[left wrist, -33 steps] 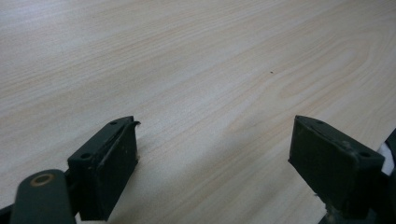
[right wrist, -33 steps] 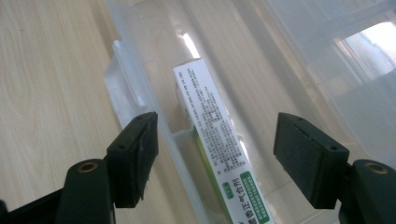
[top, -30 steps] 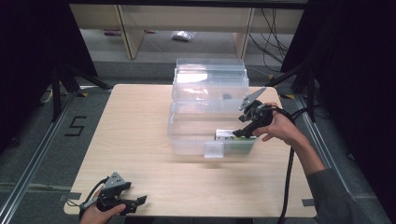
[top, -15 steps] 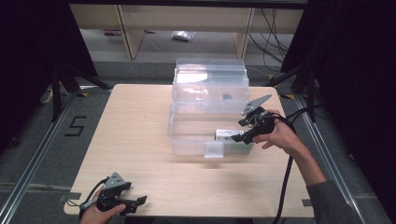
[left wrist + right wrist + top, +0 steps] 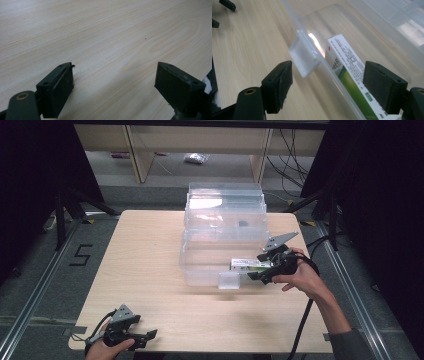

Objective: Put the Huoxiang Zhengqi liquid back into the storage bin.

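1. High view: the right hand-held gripper sits at the front right corner of a clear plastic bin on the light wood worktop, held by the person's right hand.
2. A white and green carton lies inside the bin, along its front wall and towards its right end, just beside the right hand-held gripper.
3. A small clear latch tab hangs from the front rim of the bin, just left of that gripper.
4. Right gripper view: the jaws stand wide apart and have just been opening. The bin's front wall and the carton lie between them.
5. In that view the right pad is close against the carton's far side, and whether it touches cannot be told; the left pad is outside the bin wall, apart from it and near the latch tab.
6. The carton is tilted, its printed white face up and its green side towards the bin wall.
7. Behind the bin stands a second clear container with its lid raised.
8. The left hand-held gripper rests at the front left corner of the worktop, well apart from the bin, in the person's left hand.
9. Left gripper view: its jaws are spread wide over bare wood, with nothing between them.
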Available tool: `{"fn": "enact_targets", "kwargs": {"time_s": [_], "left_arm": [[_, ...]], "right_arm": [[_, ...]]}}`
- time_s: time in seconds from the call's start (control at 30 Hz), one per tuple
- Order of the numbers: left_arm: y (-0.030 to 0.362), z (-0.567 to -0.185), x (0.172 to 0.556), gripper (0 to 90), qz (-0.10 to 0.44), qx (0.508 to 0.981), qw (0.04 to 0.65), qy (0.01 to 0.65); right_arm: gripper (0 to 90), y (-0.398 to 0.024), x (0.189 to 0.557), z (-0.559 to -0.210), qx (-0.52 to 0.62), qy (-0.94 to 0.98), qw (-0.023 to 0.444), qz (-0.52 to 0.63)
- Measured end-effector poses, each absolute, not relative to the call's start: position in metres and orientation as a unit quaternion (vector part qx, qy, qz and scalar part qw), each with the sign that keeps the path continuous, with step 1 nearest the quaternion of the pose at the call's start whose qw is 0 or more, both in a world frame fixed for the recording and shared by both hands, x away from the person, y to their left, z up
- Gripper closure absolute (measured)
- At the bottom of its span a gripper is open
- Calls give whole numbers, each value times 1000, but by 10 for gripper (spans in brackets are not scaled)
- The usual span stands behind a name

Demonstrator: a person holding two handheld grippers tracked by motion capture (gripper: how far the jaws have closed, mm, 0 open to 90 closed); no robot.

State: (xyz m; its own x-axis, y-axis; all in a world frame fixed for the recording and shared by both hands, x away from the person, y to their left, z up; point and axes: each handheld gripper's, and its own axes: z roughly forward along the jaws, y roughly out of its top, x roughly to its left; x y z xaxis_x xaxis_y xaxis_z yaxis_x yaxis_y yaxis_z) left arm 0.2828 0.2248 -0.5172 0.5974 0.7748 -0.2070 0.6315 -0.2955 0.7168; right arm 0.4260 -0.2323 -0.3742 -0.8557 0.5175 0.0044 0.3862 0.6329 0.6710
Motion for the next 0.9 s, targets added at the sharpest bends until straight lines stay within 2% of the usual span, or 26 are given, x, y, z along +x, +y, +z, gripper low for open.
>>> {"fn": "enact_targets", "kwargs": {"time_s": [0.2, 0.9], "left_arm": [[228, -516, 284, 149, 91, 812, 386, 429], [227, -517, 284, 149, 90, 809, 389, 432]], "right_arm": [[254, -227, 421, -378, 247, 902, 86, 345], [248, -227, 405, -393, 248, 902, 79, 344]]}}
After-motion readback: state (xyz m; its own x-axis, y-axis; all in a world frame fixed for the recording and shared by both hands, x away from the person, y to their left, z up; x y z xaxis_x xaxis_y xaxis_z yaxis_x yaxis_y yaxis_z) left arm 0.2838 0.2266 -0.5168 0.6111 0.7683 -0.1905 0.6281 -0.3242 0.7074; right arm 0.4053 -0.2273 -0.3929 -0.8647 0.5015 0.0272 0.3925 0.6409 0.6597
